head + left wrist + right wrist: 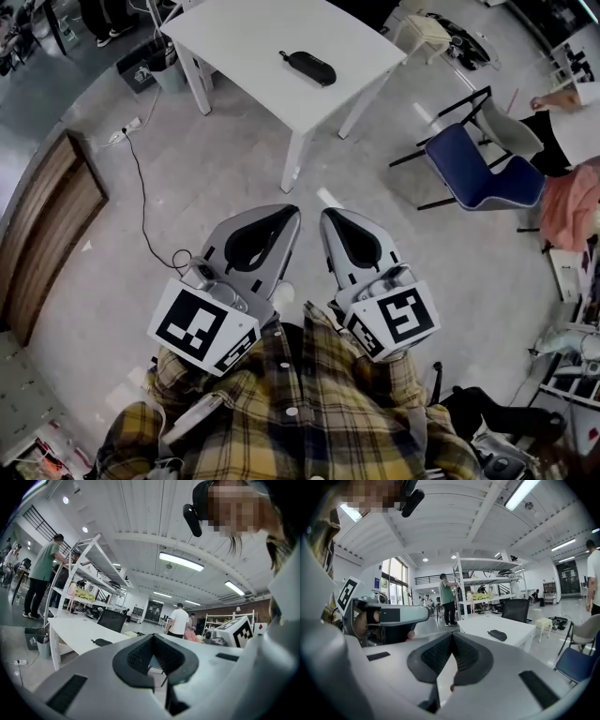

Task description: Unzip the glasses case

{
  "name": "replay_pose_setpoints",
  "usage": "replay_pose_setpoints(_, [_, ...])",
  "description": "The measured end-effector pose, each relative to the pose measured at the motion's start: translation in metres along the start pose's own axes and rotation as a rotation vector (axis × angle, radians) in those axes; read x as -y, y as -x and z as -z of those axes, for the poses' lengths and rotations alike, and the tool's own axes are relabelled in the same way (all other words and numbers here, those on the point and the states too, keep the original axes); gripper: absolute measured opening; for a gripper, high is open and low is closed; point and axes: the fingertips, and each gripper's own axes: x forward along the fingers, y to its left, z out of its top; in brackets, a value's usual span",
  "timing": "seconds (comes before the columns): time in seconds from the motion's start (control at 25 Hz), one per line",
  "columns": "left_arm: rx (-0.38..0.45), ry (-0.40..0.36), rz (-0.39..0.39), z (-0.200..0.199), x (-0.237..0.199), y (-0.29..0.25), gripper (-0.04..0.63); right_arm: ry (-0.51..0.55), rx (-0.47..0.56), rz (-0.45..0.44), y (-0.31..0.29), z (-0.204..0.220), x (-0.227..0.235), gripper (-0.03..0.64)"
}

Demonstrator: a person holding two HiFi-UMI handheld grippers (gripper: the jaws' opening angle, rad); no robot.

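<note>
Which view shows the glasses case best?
The head view: the glasses case lies whole, seen from above, on the white table. Both gripper views show it only small, distant and side-on on that table.

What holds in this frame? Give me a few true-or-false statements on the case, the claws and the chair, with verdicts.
1. The glasses case lies on the white table. True.
2. The left claw grips the glasses case. False: it is shut on nothing, held short of the table.
3. The right claw is shut and empty. True.
4. In the head view, the blue chair stands left of the table. False: it stands to the right.
</note>
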Motion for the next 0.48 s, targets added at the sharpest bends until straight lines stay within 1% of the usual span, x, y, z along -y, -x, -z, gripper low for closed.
replay_pose_setpoints(0.2, [0.000,-0.001,0.027,-0.022,-0.054,-0.015,0.008,0.014,-0.005,0.041,-0.052,-0.017,0.010,-0.002])
replay_pose_setpoints(0.48, [-0.025,-0.021,0.109,-0.052,-0.144,-0.037,0.008,0.012,0.002,0.139,-0.141,-0.045,0.022,-0.002])
